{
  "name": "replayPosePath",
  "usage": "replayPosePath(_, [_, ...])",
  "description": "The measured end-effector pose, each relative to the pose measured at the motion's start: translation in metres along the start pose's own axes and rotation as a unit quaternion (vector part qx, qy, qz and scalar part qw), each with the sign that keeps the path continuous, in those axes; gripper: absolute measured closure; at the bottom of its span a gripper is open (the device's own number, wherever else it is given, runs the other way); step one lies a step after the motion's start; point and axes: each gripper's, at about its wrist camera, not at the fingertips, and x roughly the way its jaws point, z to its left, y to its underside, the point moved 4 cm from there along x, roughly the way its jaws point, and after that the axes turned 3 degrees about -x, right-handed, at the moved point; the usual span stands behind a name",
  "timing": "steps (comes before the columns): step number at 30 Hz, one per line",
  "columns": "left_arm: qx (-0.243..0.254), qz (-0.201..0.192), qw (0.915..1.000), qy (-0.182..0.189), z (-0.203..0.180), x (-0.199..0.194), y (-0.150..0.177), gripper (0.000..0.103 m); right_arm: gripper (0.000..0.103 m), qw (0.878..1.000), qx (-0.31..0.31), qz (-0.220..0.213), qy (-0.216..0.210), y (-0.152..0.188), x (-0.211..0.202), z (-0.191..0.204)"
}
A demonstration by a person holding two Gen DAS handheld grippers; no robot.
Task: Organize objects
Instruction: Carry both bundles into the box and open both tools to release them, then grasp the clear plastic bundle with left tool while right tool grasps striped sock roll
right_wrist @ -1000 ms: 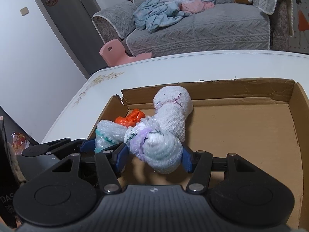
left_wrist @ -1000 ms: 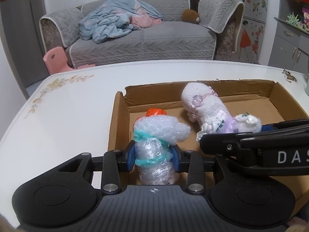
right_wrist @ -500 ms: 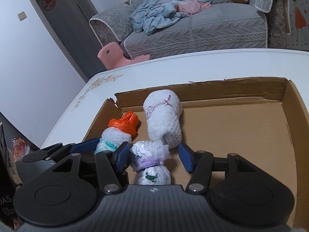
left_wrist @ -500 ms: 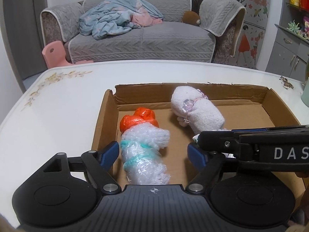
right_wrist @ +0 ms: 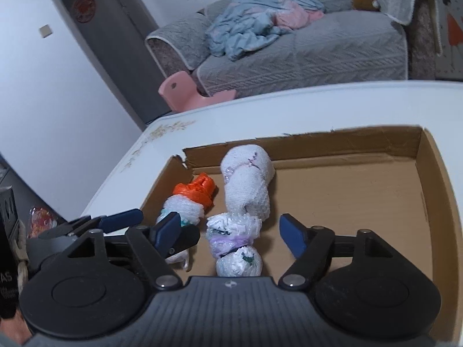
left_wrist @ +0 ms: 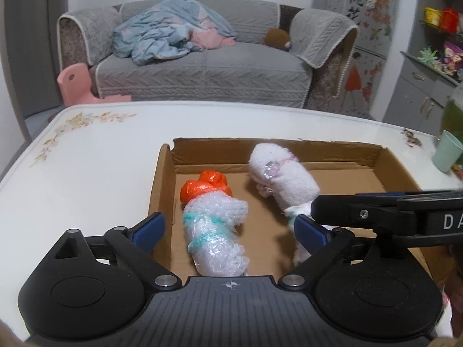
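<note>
A shallow cardboard box (left_wrist: 275, 149) lies on the table. On its floor by the left wall lies a bubble-wrap bundle (left_wrist: 214, 231) with teal bands and an orange end. My left gripper (left_wrist: 230, 230) straddles it, jaws opening wide, pads clear of the wrap. To its right lies a white towel-wrapped bundle (left_wrist: 283, 179) with a purple-banded bubble-wrap end (right_wrist: 234, 240). My right gripper (right_wrist: 230, 232) stands around that end, jaws opening, pads off it. The orange-ended bundle (right_wrist: 194, 193) and the left gripper's fingers (right_wrist: 121, 219) show at the left of the right wrist view.
The box (right_wrist: 347, 136) has bare floor across its right half. It rests on a white table (left_wrist: 86, 167) with flower prints. A pale green cup (left_wrist: 447, 153) stands at the table's right edge. A grey sofa (left_wrist: 202, 69) and a pink stool (left_wrist: 75, 84) are beyond.
Both grippers have let go: the left jaws spread first, then the right. The two bundles dropped from upright in the pads to lying on the box floor.
</note>
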Motion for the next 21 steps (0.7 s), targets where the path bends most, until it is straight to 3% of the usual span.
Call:
replayPosePath(4, [0.039,-0.011,0.9984,0.040,-0.007,-0.017,0.002,0.000,0.014,0.998,-0.061,-0.004,0.012,0.002,-0.018,0.005])
replayPosePath(11, [0.078,-0.031,0.9933,0.080,-0.005,-0.047,0.010,0.000,0.012,0.988,-0.149,0.001,0.025,0.021,-0.053,0.006])
replayPosePath(16, [0.113,-0.044,0.9880,0.095,0.002,-0.070,0.024,0.000,0.010,0.979,-0.204,-0.003,0.006,0.042,-0.080,0.006])
replayPosePath(21, [0.113,-0.048,0.9848,0.123,0.015,-0.091,0.054,0.000,0.008,0.975,-0.222,-0.009,-0.008,0.056,-0.108,-0.007])
